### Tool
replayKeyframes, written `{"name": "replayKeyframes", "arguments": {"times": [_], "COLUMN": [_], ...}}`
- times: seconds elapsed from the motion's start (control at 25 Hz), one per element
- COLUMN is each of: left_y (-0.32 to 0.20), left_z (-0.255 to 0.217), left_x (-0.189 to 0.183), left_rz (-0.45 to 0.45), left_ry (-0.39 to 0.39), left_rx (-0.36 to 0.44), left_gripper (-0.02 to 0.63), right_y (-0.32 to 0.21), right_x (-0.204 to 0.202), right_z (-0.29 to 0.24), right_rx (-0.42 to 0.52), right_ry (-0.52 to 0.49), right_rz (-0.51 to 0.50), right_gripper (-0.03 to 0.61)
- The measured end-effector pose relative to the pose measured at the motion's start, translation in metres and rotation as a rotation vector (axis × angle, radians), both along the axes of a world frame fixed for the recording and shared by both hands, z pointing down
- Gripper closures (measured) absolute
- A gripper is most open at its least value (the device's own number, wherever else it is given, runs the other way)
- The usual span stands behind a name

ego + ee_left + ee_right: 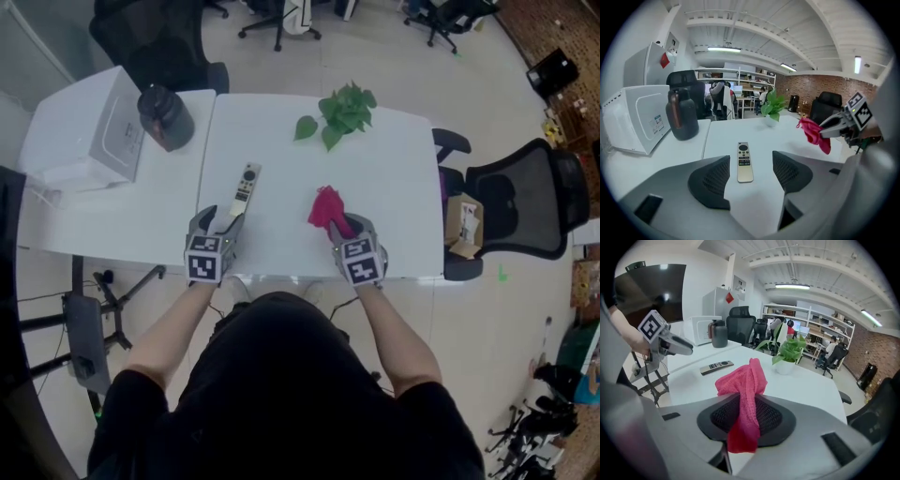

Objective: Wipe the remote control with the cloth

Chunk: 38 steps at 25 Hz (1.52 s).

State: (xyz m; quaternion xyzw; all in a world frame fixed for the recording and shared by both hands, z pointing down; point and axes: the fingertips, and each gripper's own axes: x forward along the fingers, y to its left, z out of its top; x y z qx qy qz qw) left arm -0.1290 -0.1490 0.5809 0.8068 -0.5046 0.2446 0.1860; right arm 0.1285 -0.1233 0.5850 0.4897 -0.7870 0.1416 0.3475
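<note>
A slim gold remote control (246,187) (745,161) (716,366) lies flat on the white table (375,169), buttons up. My left gripper (221,225) (750,174) stands open just short of its near end; the remote lies ahead between the wide jaws, untouched. My right gripper (345,231) (746,416) is shut on a pink cloth (326,207) (743,394) (814,132), which bunches up above the pads and hangs down below them, held above the table to the right of the remote.
A potted green plant (339,112) stands at the table's far edge. On the left table sit a dark flask (166,116) and a white appliance (89,131). A black office chair (520,202) and a cardboard box (463,225) stand to the right.
</note>
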Motion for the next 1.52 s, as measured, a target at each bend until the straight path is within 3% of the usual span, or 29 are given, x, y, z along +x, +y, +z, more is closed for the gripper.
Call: {"name": "replayKeyframes", "arguments": {"times": [0.4, 0.68, 0.84, 1.2, 1.52], "left_y": [0.026, 0.024, 0.021, 0.025, 0.042], "left_z": [-0.052, -0.054, -0.059, -0.096, -0.123], "left_x": [0.012, 0.019, 0.026, 0.080, 0.115], "left_rz": [0.032, 0.048, 0.066, 0.241, 0.375], "left_ry": [0.053, 0.046, 0.052, 0.060, 0.045], "left_rx": [0.080, 0.089, 0.099, 0.207, 0.299], "left_gripper": [0.324, 0.324, 0.324, 0.341, 0.538], "right_y": [-0.019, -0.022, -0.024, -0.003, 0.019], "right_x": [-0.012, -0.015, -0.009, -0.056, -0.091], "right_z": [0.074, 0.087, 0.067, -0.072, -0.128], "right_rx": [-0.152, -0.168, -0.106, 0.161, 0.255], "right_ry": [0.123, 0.144, 0.125, -0.108, -0.226], "right_rz": [-0.050, -0.053, -0.037, -0.096, -0.144], "right_gripper": [0.465, 0.432, 0.417, 0.417, 0.501]}}
